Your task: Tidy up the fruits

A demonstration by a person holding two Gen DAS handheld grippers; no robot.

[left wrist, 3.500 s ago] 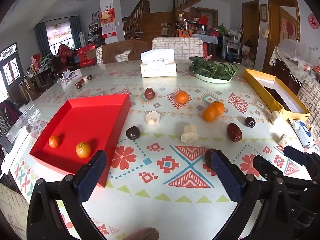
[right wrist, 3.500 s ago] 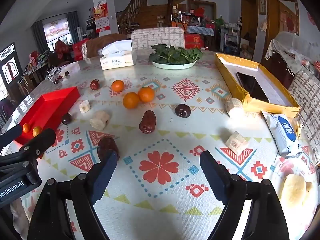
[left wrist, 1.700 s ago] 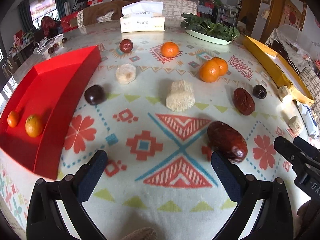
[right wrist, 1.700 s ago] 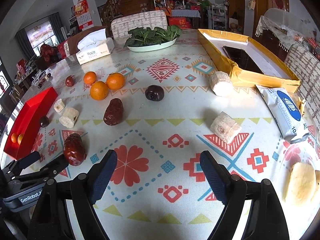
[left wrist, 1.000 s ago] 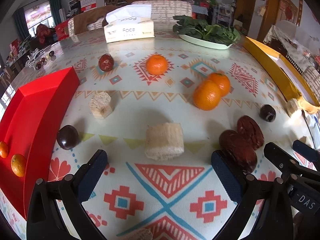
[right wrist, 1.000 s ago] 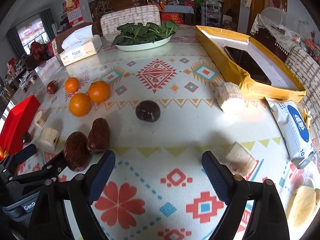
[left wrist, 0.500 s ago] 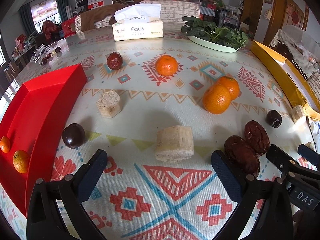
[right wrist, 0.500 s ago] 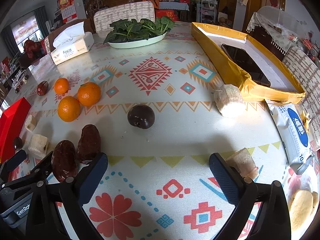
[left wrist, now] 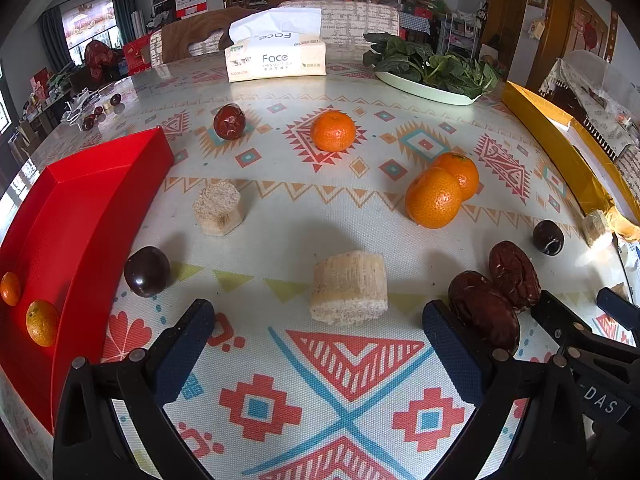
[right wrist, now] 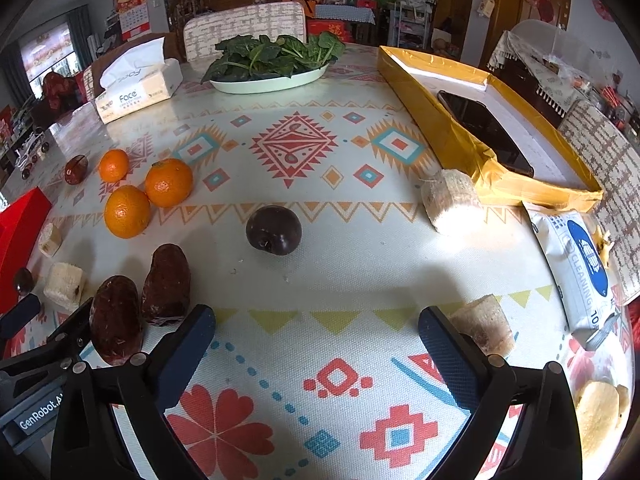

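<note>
My left gripper (left wrist: pixel 318 322) is open and empty, low over the table, with a pale sugarcane chunk (left wrist: pixel 349 293) just ahead between its fingers. A red tray (left wrist: pixel 80 216) at the left holds two small oranges (left wrist: pixel 41 322). A dark plum (left wrist: pixel 147 271) lies beside the tray. Two oranges (left wrist: pixel 434 197) touch each other and a third (left wrist: pixel 332 130) lies farther back. Two red dates (left wrist: pixel 484 310) lie by the right finger. My right gripper (right wrist: pixel 316 334) is open and empty, with a dark plum (right wrist: pixel 273 229) ahead of it and the dates (right wrist: pixel 166 280) at its left.
A tissue box (left wrist: pixel 275 60) and a plate of greens (left wrist: pixel 434 90) stand at the back. A yellow box (right wrist: pixel 472 136) with a phone inside lies at the right, beside a wipes packet (right wrist: pixel 576 264). More sugarcane chunks (right wrist: pixel 450 200) and a third date (left wrist: pixel 229 121) lie scattered.
Both grippers have moved forward over the table and stayed open. The sugarcane chunk and dates now sit closer to the left gripper; the dark plum is closer to the right gripper.
</note>
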